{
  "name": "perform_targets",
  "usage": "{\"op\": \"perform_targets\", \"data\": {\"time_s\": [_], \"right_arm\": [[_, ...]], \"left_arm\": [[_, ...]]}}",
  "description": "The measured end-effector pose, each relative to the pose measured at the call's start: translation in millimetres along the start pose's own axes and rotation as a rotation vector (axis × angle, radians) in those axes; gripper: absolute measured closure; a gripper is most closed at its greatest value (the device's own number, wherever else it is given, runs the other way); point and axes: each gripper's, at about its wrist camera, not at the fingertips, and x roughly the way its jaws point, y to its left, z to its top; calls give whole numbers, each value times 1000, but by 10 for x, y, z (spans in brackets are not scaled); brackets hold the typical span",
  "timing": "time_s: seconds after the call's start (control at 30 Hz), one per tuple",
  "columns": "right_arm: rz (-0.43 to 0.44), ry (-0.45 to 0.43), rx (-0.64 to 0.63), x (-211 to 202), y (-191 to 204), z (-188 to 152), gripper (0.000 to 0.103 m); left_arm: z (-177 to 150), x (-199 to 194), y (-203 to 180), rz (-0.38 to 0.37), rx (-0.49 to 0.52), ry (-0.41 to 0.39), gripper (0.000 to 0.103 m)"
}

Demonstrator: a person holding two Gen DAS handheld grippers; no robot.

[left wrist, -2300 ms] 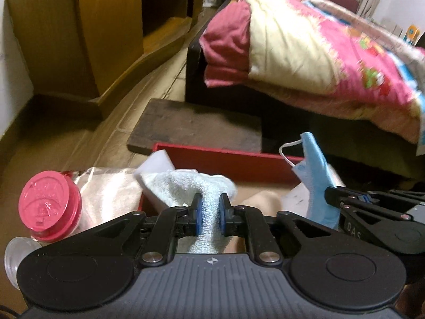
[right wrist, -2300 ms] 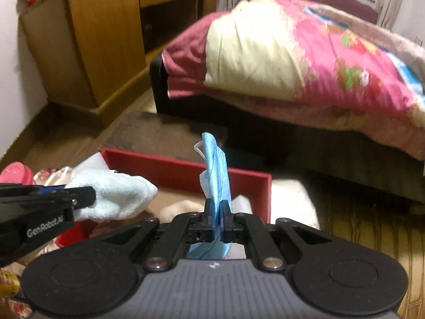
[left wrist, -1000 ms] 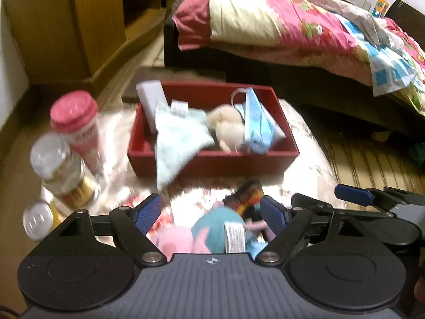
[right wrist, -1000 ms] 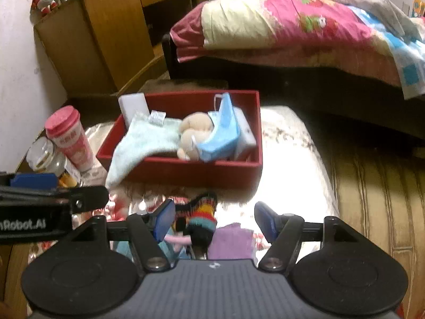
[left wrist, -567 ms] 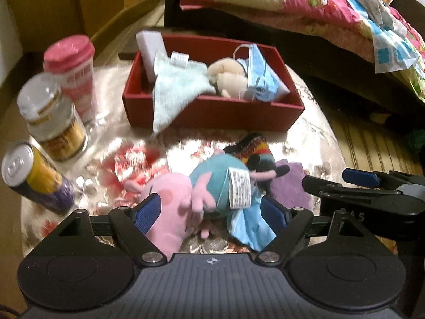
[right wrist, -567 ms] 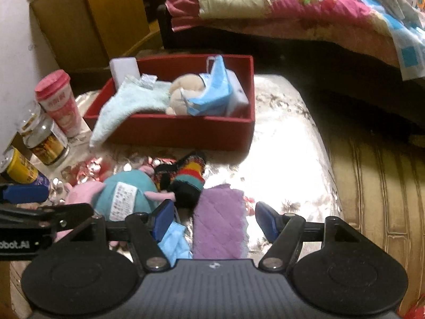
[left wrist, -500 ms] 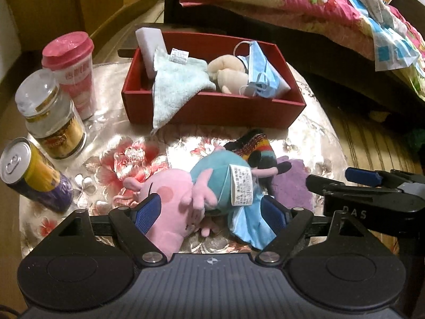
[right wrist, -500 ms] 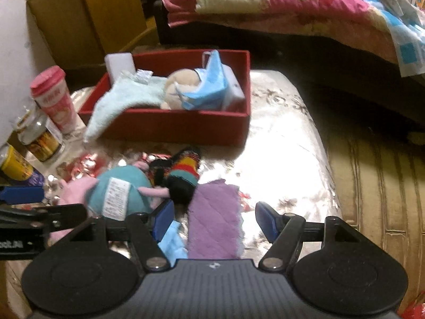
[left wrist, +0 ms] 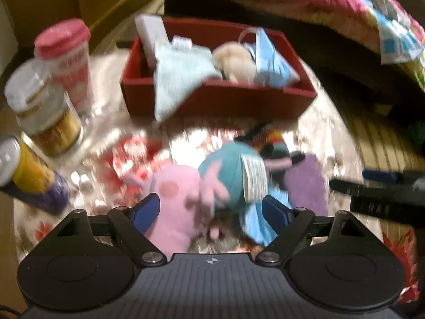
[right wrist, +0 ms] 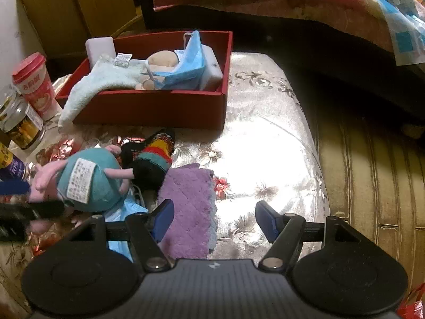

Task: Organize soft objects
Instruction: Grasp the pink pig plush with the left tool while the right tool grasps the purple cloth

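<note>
White printed tag [right wrist: 79, 180] on plush toy [right wrist: 90, 186]

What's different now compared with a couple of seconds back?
Both claws let go: the light blue towel and face mask now lie in the red box. The left claw, just opening further, and right claw have dropped, empty, over the plush pig and purple cloth. Those stayed put.
</note>
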Motion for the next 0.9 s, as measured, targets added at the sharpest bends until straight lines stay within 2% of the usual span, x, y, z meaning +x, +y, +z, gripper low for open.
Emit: {"op": "perform_targets", "data": {"time_s": [0.1, 0.2, 0.27, 0.37, 0.4, 0.43, 0.47, 0.6, 0.73, 0.9], "right_arm": [[18, 10, 9, 19, -17, -3, 59], [21, 13, 16, 29, -14, -1, 58], [23, 16, 11, 37, 2, 0, 58], [29, 23, 4, 59, 17, 2, 58], [27, 25, 4, 76, 24, 5, 58], [22, 30, 4, 95, 29, 10, 58], [21, 36, 5, 118, 32, 14, 58], [23, 58, 6, 209, 32, 13, 58], [2, 67, -3, 306, 39, 35, 58], [24, 96, 41, 441, 6, 51, 58]], "left_arm": [[49, 60, 59, -3, 9, 14, 20], [-14, 284, 14, 49, 66, 75, 20], [-59, 408, -44, 105, 133, 84, 19], [-69, 552, -30, 124, 140, 108, 19], [-84, 611, -25, 133, 149, 114, 22], [-99, 690, -7, 153, 147, 129, 33], [-102, 746, 33, 164, 130, 148, 33], [-69, 710, 165, 103, 64, 146, 38], [-66, 584, 313, 1, -45, 171, 39], [-38, 233, 464, -92, -113, 117, 38]]}}
